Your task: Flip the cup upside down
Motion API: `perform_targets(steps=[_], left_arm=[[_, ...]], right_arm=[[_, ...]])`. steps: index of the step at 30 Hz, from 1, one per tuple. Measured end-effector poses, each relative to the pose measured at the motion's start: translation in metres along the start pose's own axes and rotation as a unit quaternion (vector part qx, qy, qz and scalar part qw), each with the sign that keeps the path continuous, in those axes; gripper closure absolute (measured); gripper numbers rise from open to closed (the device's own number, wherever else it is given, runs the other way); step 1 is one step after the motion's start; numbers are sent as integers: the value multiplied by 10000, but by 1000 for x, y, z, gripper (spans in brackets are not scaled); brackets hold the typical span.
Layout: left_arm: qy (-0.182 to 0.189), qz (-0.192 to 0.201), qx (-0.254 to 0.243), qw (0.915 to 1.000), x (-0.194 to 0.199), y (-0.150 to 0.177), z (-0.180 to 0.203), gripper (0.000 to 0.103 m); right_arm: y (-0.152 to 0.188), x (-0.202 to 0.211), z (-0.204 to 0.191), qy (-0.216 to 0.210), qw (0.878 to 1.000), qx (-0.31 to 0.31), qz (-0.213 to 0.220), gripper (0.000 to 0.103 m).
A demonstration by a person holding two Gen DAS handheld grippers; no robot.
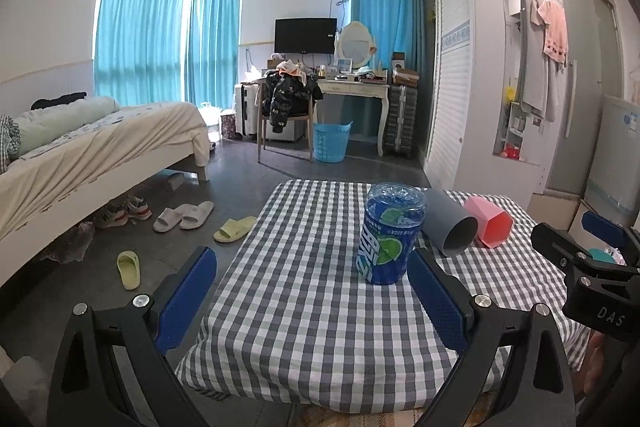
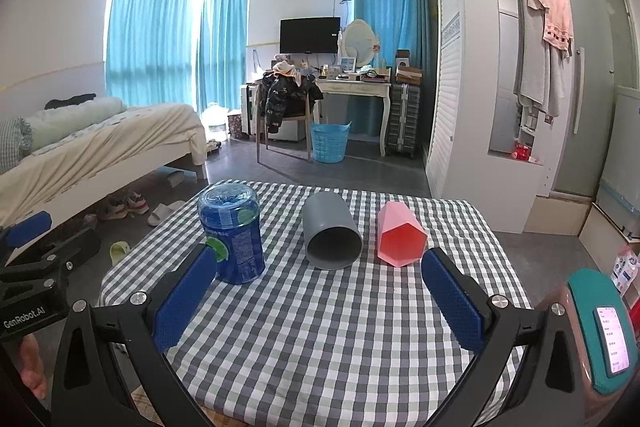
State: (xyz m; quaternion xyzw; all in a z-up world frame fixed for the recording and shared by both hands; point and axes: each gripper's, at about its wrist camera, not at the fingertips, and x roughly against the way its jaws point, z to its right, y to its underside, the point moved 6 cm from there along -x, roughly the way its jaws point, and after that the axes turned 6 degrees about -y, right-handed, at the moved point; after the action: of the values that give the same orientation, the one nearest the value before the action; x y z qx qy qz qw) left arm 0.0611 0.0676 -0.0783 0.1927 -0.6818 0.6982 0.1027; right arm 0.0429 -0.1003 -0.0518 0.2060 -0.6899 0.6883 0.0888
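Three cups sit on the checked-cloth surface (image 2: pixel 320 327): a blue printed plastic cup (image 2: pixel 234 235) standing mouth down at the left, a grey cylindrical cup (image 2: pixel 330 237) lying on its side in the middle, and a pink faceted cup (image 2: pixel 400 237) on its side just beside it at the right. Both the left claw (image 1: pixel 312 291) and the right claw (image 2: pixel 320 295) are spread wide, hold nothing, and hover over the near edge, apart from the cups.

The left gripper (image 2: pixel 30 259) reads "GenRobot.AI", the right gripper (image 1: pixel 600 259) "DAS" (partly cut off).
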Motion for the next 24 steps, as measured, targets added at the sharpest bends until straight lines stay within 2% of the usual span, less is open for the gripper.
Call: perform_targets(steps=[24], left_arm=[[-41, 1, -11, 10000, -1, 1, -2, 4]], right_arm=[[5, -3, -7, -74, 9999, 30, -98, 0]])
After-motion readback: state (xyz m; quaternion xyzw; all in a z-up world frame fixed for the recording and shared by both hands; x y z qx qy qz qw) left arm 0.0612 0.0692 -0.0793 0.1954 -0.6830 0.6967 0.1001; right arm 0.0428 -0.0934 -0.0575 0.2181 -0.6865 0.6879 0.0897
